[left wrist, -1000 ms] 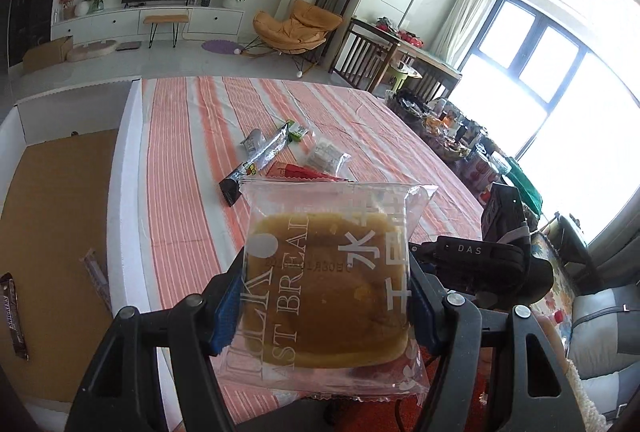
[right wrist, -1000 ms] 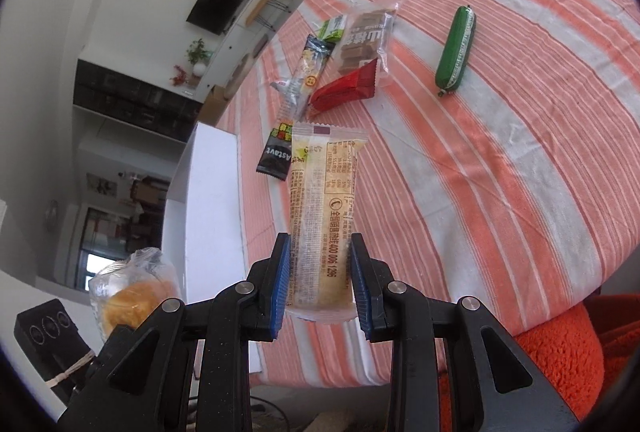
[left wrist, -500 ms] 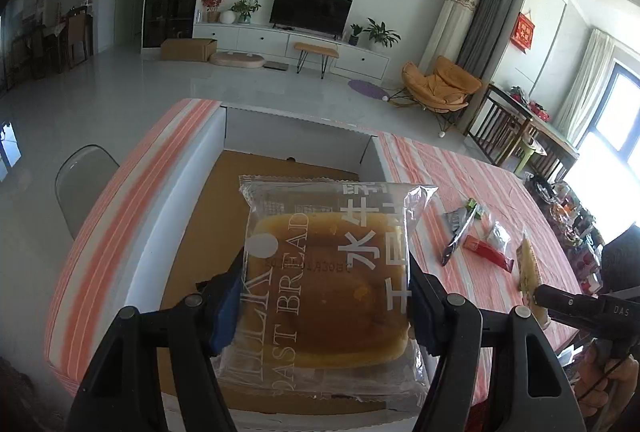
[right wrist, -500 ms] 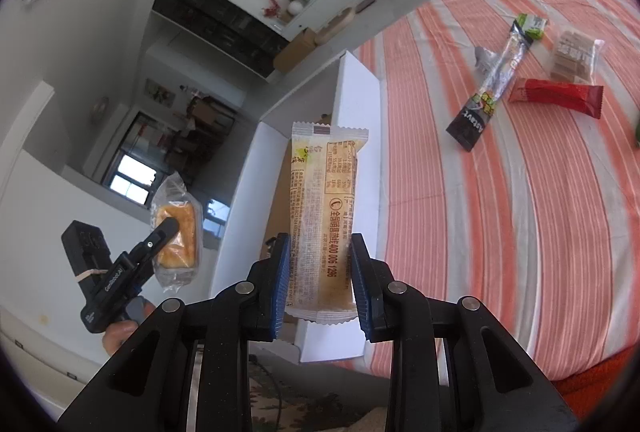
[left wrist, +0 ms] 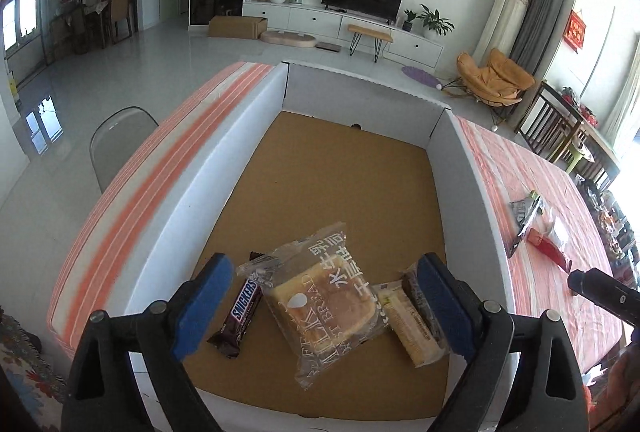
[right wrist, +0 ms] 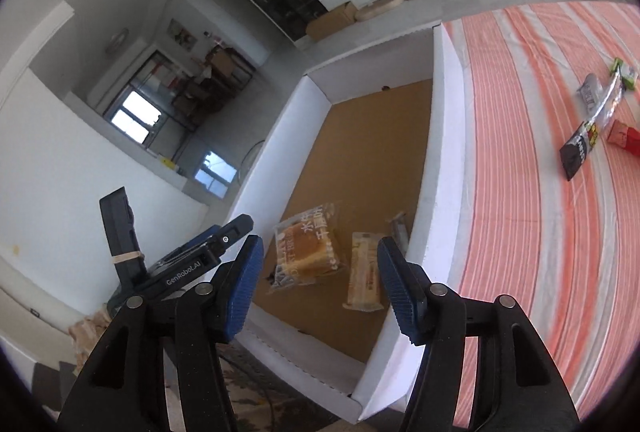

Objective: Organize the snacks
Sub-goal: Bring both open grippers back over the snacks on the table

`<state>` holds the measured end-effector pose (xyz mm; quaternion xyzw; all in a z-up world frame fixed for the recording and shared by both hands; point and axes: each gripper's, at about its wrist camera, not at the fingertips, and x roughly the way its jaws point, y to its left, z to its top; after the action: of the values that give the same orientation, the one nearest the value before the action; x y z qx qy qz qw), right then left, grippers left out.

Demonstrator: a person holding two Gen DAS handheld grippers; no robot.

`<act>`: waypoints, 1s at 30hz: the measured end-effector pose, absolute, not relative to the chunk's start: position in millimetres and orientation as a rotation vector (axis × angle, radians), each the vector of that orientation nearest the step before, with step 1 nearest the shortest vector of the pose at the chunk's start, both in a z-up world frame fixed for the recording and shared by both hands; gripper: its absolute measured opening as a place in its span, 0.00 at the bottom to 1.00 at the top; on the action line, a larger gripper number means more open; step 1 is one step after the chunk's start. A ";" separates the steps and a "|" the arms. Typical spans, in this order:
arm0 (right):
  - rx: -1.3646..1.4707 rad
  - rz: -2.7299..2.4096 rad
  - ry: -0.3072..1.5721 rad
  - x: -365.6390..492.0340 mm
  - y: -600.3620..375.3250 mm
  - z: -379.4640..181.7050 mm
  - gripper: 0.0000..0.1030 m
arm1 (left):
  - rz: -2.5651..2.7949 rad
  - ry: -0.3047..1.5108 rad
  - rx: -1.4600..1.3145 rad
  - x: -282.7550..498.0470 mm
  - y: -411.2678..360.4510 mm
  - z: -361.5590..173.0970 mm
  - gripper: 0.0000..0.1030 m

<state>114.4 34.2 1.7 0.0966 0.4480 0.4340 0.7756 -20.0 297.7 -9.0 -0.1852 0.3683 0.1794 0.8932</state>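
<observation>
Both jaws spread empty: left gripper (left wrist: 320, 296) and right gripper (right wrist: 320, 288) above the box (left wrist: 224, 168); inside lie bread packet (left wrist: 324, 296), Snickers bar (left wrist: 240, 312), cake bar (right wrist: 364, 272).

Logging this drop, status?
Left gripper and right gripper open, empty. Milk toast pack and yellow bar lying in box. Nothing obstructing.
</observation>
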 end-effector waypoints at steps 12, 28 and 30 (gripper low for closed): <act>0.024 0.133 0.942 158.5 -167.7 -82.2 0.66 | -0.214 0.827 -0.295 44.8 81.1 3.7 0.96; 0.122 -0.053 1.047 174.9 -292.1 -120.1 0.66 | -0.081 0.986 -0.063 161.2 -20.8 -129.1 0.96; 0.136 -0.044 1.063 174.1 -292.7 -123.0 0.66 | -0.056 0.966 -0.037 165.1 -22.4 -132.4 0.97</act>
<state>174.1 -292.7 -123.0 0.0646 0.5062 -0.0210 0.8597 165.1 -22.4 -132.4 -0.0176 0.4645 -0.0271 0.8850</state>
